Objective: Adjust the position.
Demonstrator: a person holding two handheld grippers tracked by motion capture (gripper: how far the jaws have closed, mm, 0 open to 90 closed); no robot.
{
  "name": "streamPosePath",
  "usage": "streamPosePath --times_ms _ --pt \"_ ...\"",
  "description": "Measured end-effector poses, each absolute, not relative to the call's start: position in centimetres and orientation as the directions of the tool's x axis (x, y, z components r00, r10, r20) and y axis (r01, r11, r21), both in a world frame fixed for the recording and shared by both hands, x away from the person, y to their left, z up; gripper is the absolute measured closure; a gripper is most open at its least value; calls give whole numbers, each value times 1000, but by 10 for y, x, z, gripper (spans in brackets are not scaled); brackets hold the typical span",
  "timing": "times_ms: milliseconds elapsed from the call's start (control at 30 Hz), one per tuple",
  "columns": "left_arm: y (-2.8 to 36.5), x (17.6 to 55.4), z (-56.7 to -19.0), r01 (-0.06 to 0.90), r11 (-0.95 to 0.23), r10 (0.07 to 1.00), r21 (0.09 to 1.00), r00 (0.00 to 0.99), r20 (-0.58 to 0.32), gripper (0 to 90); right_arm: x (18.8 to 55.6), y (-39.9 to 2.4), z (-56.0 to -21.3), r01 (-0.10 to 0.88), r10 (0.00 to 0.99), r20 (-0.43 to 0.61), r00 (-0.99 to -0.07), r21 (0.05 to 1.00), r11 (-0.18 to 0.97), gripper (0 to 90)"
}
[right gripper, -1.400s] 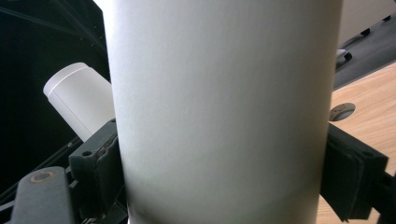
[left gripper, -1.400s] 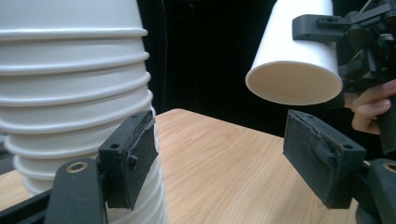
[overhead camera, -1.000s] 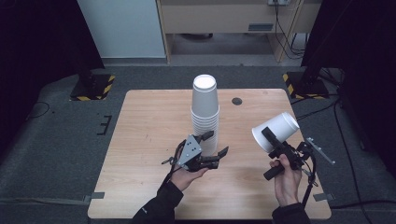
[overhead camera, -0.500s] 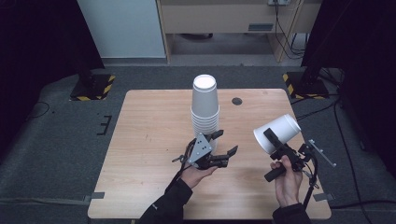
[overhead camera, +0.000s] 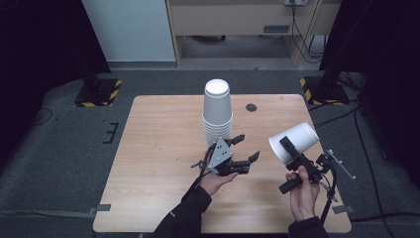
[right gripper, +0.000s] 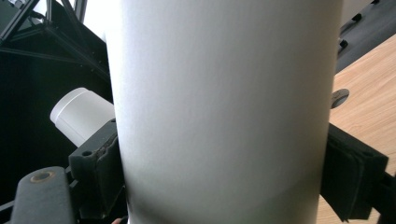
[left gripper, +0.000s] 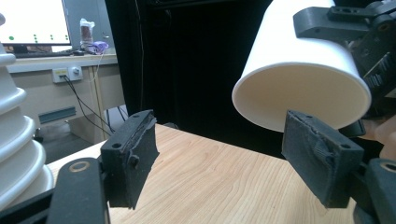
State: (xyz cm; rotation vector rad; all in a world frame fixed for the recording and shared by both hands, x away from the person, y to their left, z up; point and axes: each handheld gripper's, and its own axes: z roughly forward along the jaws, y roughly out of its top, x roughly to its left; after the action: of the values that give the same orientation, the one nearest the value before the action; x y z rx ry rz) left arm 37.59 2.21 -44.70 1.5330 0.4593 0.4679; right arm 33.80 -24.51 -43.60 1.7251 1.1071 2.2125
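On the table [overhead camera: 148,148], the stack of cups [overhead camera: 217,111] stands upright a little behind the middle. A small round disc [overhead camera: 251,107] lies on the tabletop to the right of the stack, near the far edge. The left gripper [overhead camera: 245,148] sits just in front of the stack (slightly to its right), low over the tabletop, jaws pointing right. Well to its right, near the table's right edge, the right gripper [overhead camera: 292,151] holds a single cup [overhead camera: 293,143] above the surface, tilted, its mouth turned toward the left gripper. The two grippers stay apart, with bare tabletop between them.
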Motion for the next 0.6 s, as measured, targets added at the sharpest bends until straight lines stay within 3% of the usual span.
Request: streamPosePath --times_ms 600 --pt "7 387 -452 -12 36 531 999 847 -9 264 338 -238 -436 368 471 813 -343 577 -729 152"
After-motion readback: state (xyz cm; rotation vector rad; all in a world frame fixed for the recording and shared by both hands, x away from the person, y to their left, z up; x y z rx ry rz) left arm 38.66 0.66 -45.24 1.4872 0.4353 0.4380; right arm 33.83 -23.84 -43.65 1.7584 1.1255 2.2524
